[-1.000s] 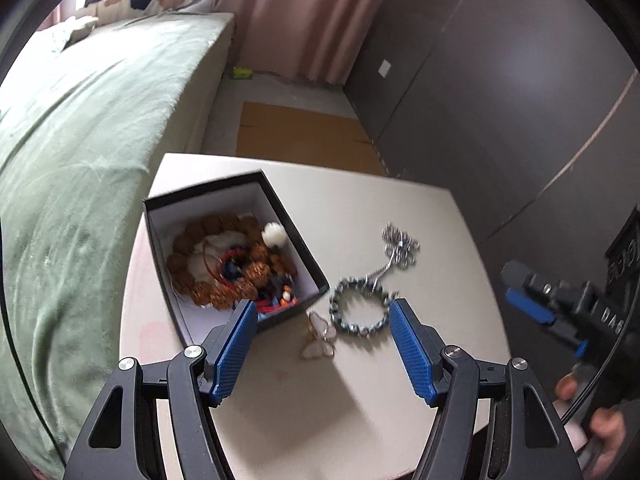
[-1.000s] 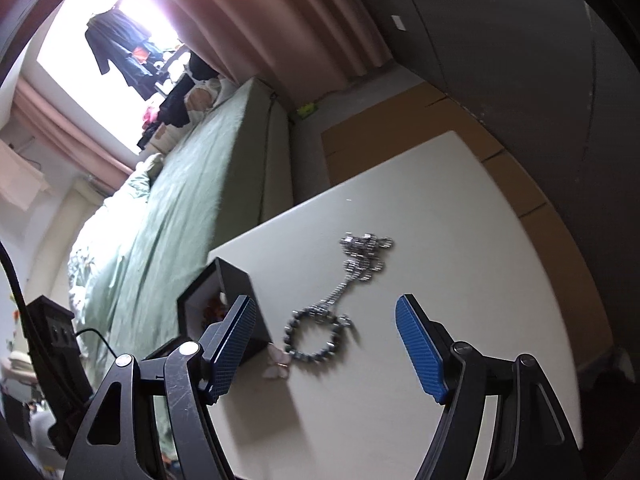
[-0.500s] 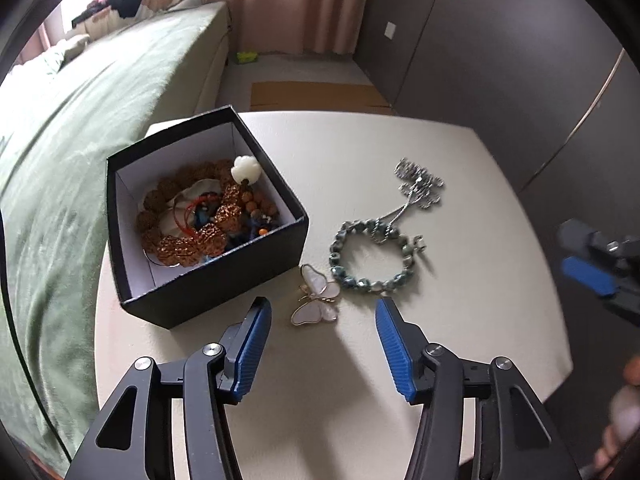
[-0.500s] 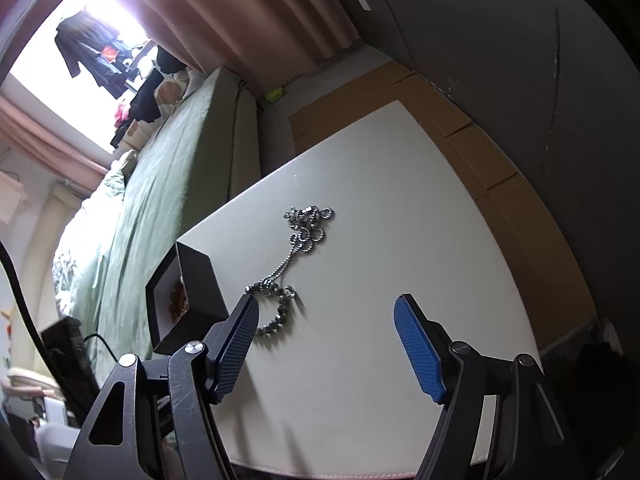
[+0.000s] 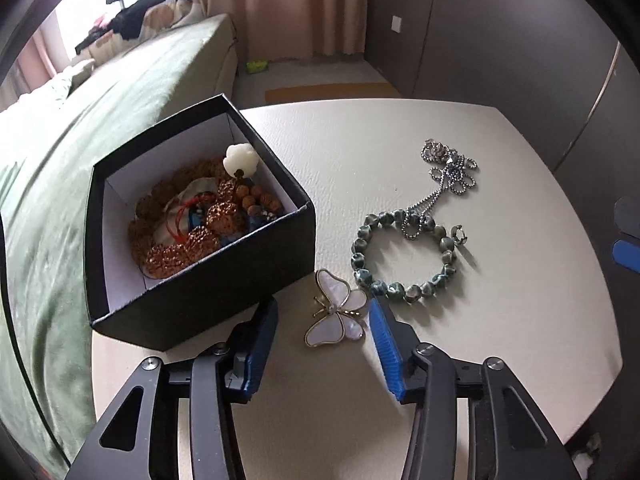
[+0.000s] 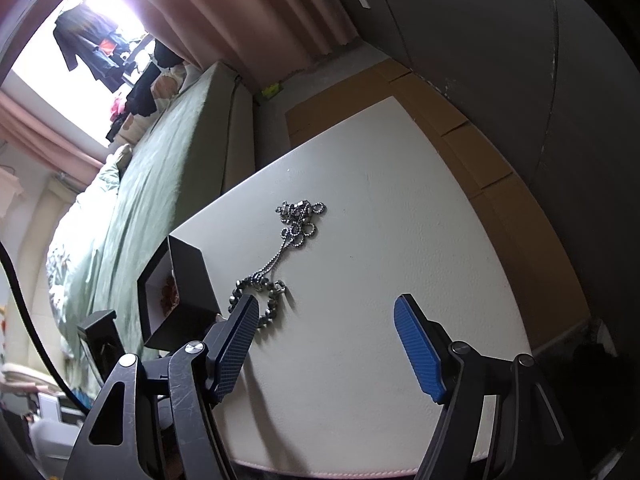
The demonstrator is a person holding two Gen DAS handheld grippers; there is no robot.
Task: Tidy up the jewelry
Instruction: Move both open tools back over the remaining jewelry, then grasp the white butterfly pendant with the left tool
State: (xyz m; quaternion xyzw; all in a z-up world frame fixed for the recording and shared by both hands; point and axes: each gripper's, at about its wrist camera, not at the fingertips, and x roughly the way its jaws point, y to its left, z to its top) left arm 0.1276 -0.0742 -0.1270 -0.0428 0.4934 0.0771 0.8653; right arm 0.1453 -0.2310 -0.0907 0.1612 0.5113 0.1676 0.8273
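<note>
A black box with a white lining holds brown beads and a white flower charm. A pearly butterfly brooch lies on the white table right of the box. My left gripper is open, with the brooch between its blue fingers, not touching. A green bead bracelet and a silver ball chain lie further right. My right gripper is open and empty above the table; the chain, bracelet and box show in its view.
A green-covered bed runs along the table's left side. Pink curtains and a dark wall stand behind. Brown cardboard lies on the floor beyond the table's far edge.
My left gripper has moved down and forward, and its fingers have narrowed around the butterfly brooch. My right gripper has drawn back to the right, still open.
</note>
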